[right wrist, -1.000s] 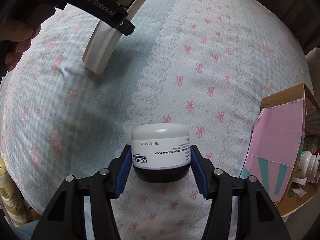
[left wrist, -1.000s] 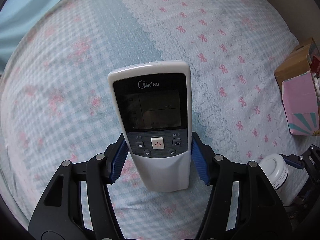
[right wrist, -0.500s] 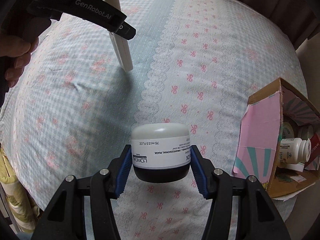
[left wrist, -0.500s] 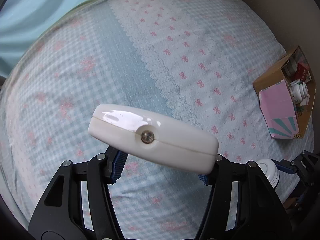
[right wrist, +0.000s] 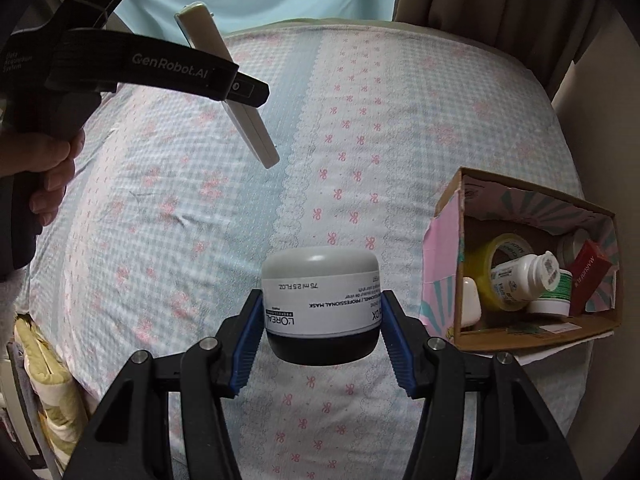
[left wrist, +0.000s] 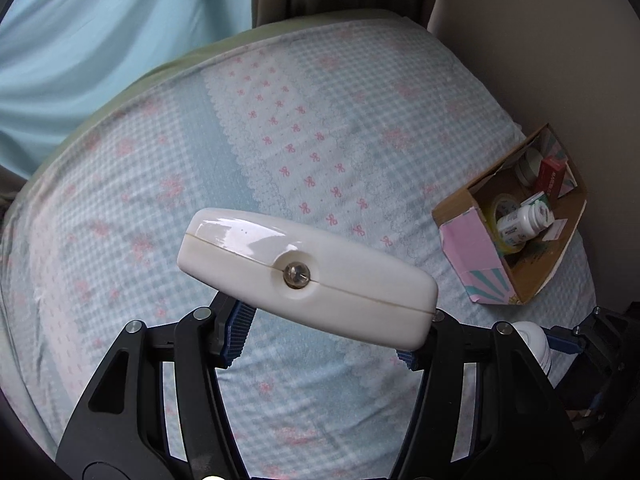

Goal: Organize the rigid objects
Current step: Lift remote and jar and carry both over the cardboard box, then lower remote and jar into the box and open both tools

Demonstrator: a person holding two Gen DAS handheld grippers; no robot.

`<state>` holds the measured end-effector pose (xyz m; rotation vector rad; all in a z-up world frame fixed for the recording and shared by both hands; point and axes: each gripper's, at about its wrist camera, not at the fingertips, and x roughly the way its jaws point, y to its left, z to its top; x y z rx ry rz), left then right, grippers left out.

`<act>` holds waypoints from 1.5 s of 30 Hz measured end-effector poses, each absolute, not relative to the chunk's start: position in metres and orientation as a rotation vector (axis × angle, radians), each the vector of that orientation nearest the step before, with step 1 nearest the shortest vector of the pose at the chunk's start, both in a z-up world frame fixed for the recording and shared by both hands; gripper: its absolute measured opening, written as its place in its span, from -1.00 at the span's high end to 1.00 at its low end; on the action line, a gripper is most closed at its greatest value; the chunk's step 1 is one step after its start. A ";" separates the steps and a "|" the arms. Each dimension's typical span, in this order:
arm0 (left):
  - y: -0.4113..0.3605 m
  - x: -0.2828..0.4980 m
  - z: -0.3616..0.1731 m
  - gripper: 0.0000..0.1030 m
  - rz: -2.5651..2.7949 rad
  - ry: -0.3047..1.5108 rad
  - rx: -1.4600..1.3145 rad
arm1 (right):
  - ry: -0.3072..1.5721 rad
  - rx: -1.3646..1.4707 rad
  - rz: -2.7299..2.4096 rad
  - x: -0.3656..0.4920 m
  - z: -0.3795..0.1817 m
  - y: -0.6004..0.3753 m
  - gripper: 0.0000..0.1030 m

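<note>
Right gripper (right wrist: pixel 322 344) is clamping the L'Oréal jar (right wrist: pixel 321 305) between its blue pads (right wrist: pixel 248 343), above the bedsheet (right wrist: pixel 360 152). Jar label is reading upside down. Cardboard box (right wrist: pixel 532 330) is sitting right of the jar, holding a tape roll (right wrist: pixel 486 264) and a pill bottle (right wrist: pixel 524 276). Up-left of the jar, the left gripper (right wrist: pixel 240 92) is holding a white remote (right wrist: pixel 256 132) tilted, clear of the sheet.
</note>
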<state>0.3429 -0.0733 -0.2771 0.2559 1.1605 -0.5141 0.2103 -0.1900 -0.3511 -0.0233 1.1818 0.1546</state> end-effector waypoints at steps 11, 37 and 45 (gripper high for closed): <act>-0.173 0.308 -0.217 -0.06 -0.588 1.095 0.231 | 1.115 0.072 0.051 0.179 -0.282 -0.314 -0.02; -0.342 0.300 -0.327 -0.06 -0.673 1.283 0.498 | 1.184 0.306 -0.194 0.188 -0.361 -0.542 -0.02; -0.385 0.300 -0.339 -0.72 -0.771 1.275 0.658 | 1.158 0.296 -0.149 0.207 -0.375 -0.554 -0.87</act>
